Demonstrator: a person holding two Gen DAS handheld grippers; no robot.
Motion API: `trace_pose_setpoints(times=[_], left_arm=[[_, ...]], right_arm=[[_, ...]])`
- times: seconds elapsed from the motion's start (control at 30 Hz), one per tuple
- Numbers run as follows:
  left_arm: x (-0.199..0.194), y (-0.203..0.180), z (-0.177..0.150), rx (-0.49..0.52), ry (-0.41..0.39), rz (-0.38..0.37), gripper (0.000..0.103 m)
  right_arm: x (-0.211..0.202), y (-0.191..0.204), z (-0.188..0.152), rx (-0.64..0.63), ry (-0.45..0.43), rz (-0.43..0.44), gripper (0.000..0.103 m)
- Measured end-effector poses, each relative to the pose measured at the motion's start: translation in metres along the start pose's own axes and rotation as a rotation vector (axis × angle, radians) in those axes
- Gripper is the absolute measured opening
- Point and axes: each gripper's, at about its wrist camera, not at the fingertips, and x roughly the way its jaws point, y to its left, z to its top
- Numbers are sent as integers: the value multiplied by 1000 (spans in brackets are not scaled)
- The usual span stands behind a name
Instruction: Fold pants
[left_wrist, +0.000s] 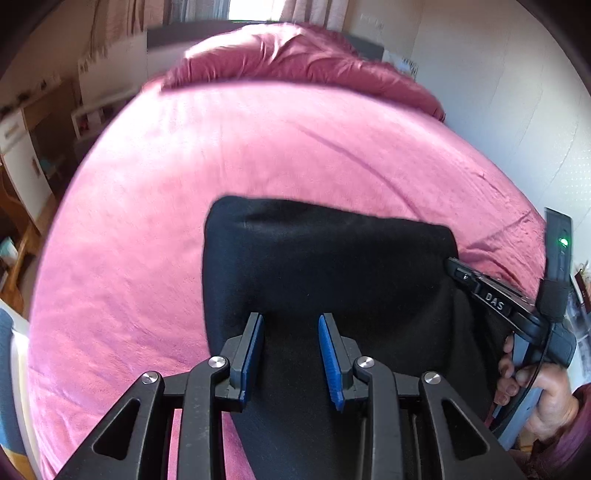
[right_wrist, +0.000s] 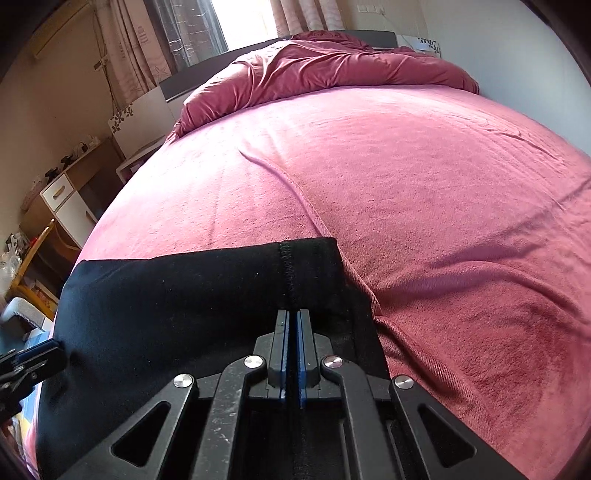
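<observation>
The black pants (left_wrist: 325, 266) lie folded over on the pink bed sheet (left_wrist: 184, 184) at the bed's near edge. My left gripper (left_wrist: 291, 343) is open, its blue pads (left_wrist: 255, 350) apart just above the black cloth. My right gripper (right_wrist: 294, 325) has its pads pressed together at the pants' right edge by a stitched seam (right_wrist: 286, 273); whether cloth is pinched between them does not show. In the left wrist view the right gripper's body (left_wrist: 495, 299) reaches to the pants' right corner. The pants (right_wrist: 184, 302) fill the lower left of the right wrist view.
A crumpled dark-pink duvet (right_wrist: 325, 70) lies at the head of the bed. A wooden desk with white drawers (right_wrist: 62, 199) and a chair stand left of the bed. A white wall runs along the right side (left_wrist: 517, 110). The sheet has a long crease (right_wrist: 288, 184).
</observation>
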Motion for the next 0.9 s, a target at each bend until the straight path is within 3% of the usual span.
trace_pose_setpoints(times=[0.1, 0.27, 0.37, 0.43, 0.57, 0.77, 0.83, 0.9], left_arm=[[17, 22, 6, -119, 55, -85, 31], [1, 51, 9, -270, 53, -226, 31], [-16, 73, 3, -326, 22, -217, 33], [-24, 87, -5, -355, 16, -205, 33], [-40, 107, -29, -379, 11, -202, 34], [-48, 102, -59, -337, 51, -296, 45], [-43, 94, -62, -334, 61, -323, 62], [-31, 82, -65, -332, 102, -347, 63]], right_arm=[[-1, 0, 3, 12, 12, 4, 2], [-8, -4, 8, 50, 46, 31, 2], [-18, -12, 13, 89, 78, 80, 3], [-28, -11, 12, 67, 84, 72, 11], [-52, -14, 0, 35, 105, 61, 52], [-72, -27, -30, 72, 184, 143, 58], [-73, -31, -36, 75, 199, 150, 62], [-70, -34, -43, 57, 239, 127, 62]])
